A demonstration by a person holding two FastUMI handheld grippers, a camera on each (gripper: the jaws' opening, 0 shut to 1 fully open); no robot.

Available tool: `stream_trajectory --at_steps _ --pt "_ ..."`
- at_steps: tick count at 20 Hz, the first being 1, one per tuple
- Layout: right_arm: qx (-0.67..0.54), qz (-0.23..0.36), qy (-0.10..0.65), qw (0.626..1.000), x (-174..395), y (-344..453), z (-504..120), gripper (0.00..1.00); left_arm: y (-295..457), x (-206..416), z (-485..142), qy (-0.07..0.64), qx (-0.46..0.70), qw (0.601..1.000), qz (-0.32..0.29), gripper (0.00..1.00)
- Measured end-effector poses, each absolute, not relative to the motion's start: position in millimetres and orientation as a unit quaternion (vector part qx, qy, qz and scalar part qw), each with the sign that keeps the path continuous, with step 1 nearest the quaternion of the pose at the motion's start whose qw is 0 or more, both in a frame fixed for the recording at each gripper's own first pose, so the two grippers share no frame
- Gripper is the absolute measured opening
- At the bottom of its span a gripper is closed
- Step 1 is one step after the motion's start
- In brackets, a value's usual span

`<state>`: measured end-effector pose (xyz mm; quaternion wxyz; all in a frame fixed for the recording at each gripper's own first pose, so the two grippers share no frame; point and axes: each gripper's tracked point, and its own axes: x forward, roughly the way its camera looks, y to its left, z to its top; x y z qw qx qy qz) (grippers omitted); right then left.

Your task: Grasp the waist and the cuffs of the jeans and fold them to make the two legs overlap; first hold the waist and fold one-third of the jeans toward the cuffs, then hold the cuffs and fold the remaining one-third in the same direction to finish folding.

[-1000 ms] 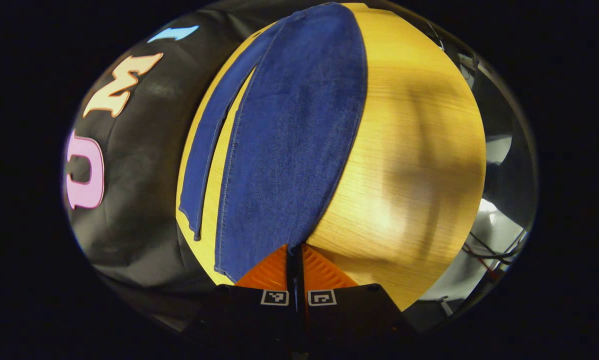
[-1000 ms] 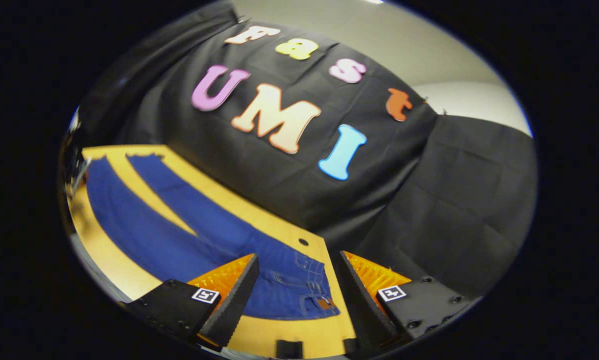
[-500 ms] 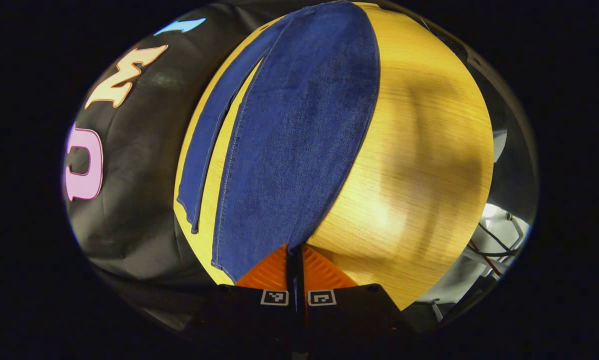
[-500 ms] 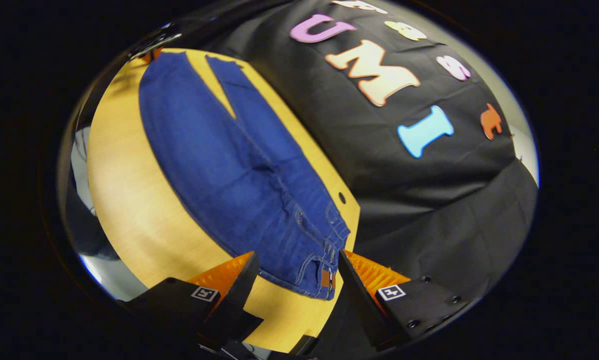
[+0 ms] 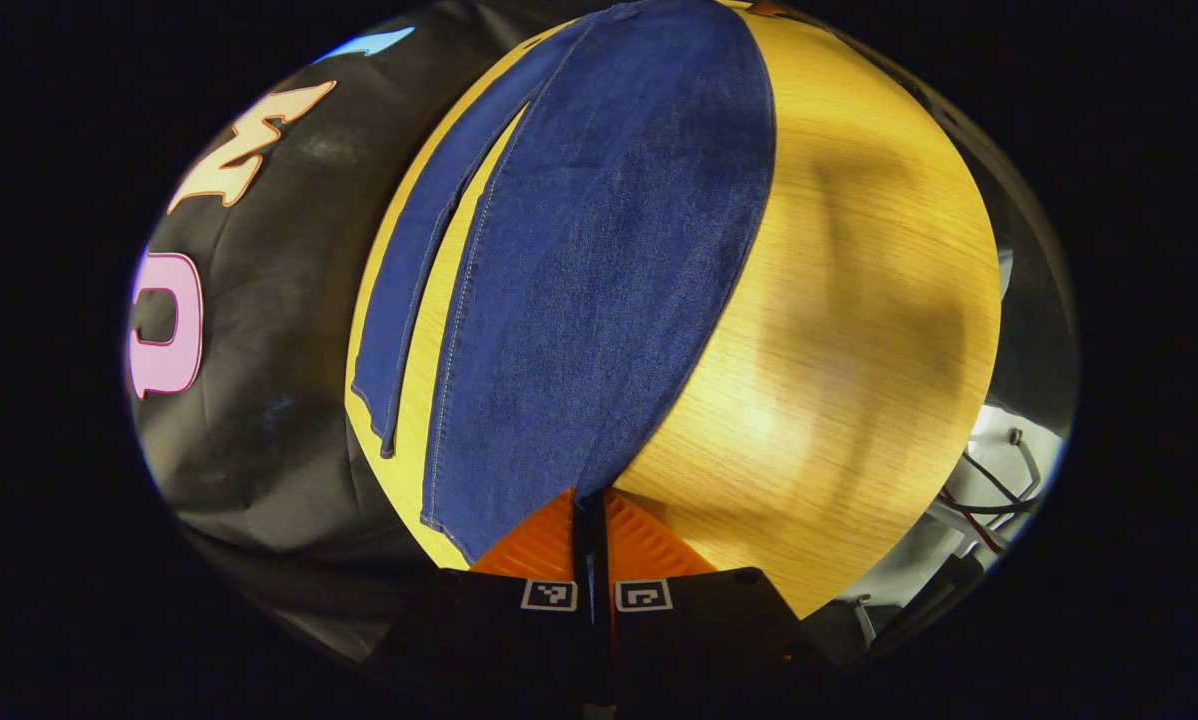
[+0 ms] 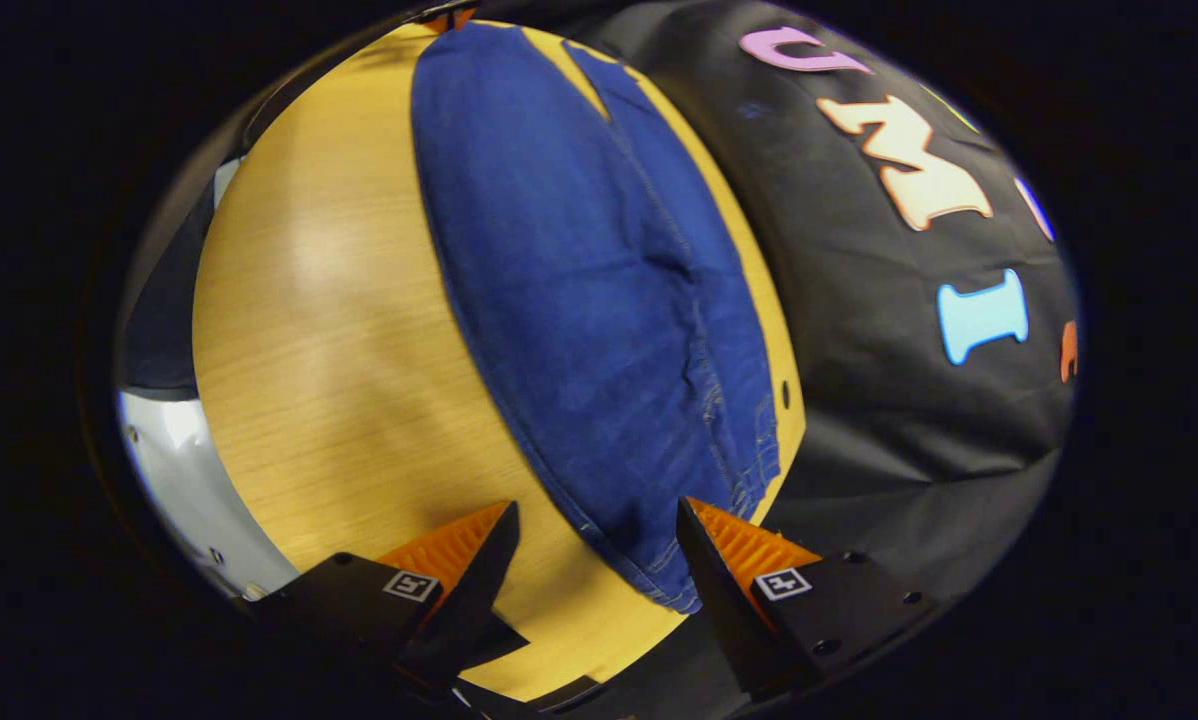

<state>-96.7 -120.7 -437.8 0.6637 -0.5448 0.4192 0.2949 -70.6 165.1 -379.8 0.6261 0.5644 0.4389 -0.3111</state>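
Jeans (image 5: 599, 260) lie flat and unfolded on the table (image 5: 839, 300), legs apart; left gripper (image 5: 591, 520) is clenched on the near cuff (image 5: 519, 510), right gripper (image 6: 594, 545) hangs spread over the waist (image 6: 659, 560), so every fold remains.

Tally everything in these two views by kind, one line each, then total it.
Jeans: 1
Table: 1
Grippers: 2, left gripper shut on the cuff, right gripper open at the waist
Cable bundles: 1
Total: 5
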Motion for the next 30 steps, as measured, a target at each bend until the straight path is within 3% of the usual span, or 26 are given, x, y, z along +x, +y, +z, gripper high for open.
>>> stream_trajectory --at_steps 1,3,5,8,11,14,21,30 --pt "-0.551 0.293 0.417 0.661 -92.5 -120.1 -439.8 0.92 165.1 -70.8 -379.8 0.439 0.565 0.626 -0.310 0.00" --pt "-0.558 0.279 0.421 0.658 -83.9 -127.0 -442.7 0.93 164.6 -70.5 -380.0 0.440 0.566 0.626 -0.307 0.00" --pt "-0.561 0.269 0.430 0.655 -73.4 -128.8 -449.7 0.88 165.0 -70.1 -380.1 0.443 0.566 0.626 -0.303 0.00" --pt "-0.557 0.275 0.446 0.644 -70.0 -127.9 -464.5 0.69 165.2 -69.6 -380.4 0.445 0.562 0.632 -0.295 0.00" --pt "-0.560 0.266 0.447 0.645 -67.5 -127.7 -466.2 0.00 164.3 -70.0 -379.9 0.438 0.569 0.631 -0.293 0.00" --pt "-0.525 0.249 0.464 0.668 -68.1 -131.2 -464.4 0.03 165.9 -67.2 -378.9 0.443 0.544 0.656 -0.279 0.00" --pt "-0.487 0.177 0.424 0.743 -19.3 -120.1 -409.5 0.03 153.2 2.2 -317.4 0.426 0.430 0.777 -0.172 0.00" --pt "-0.359 -0.002 0.370 0.857 115.0 -119.2 -387.2 0.02 123.1 159.6 -272.1 0.359 0.347 0.863 -0.073 0.00"
